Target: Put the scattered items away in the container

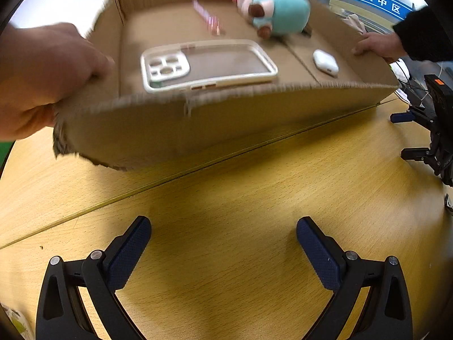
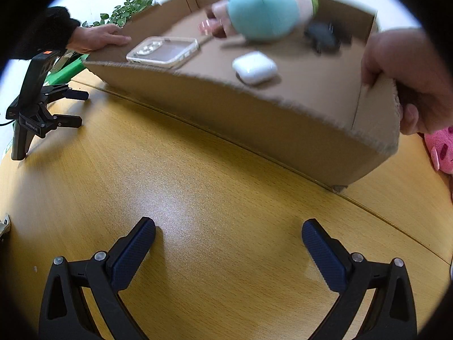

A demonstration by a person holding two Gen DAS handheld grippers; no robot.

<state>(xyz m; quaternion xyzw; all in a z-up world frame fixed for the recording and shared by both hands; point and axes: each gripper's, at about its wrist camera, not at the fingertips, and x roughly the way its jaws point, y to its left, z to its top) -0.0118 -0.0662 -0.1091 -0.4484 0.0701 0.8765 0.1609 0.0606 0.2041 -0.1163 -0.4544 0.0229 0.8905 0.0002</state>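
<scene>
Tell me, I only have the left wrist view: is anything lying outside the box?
Observer: Yes, a pink plush shows past the box's right corner, at the frame edge.
Operator: What's the dark thing behind the teal plush?
Observer: A black object lying in the box; too blurred to identify.
Operator: Is my left gripper held?
Observer: No, it stands on the table, jaws open, no hand on it.

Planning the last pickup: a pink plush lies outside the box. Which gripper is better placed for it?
Probably the right. The pink plush lies just to the right of the right gripper, whose jaws are open. The left gripper rests on the opposite side, farther away.
</scene>
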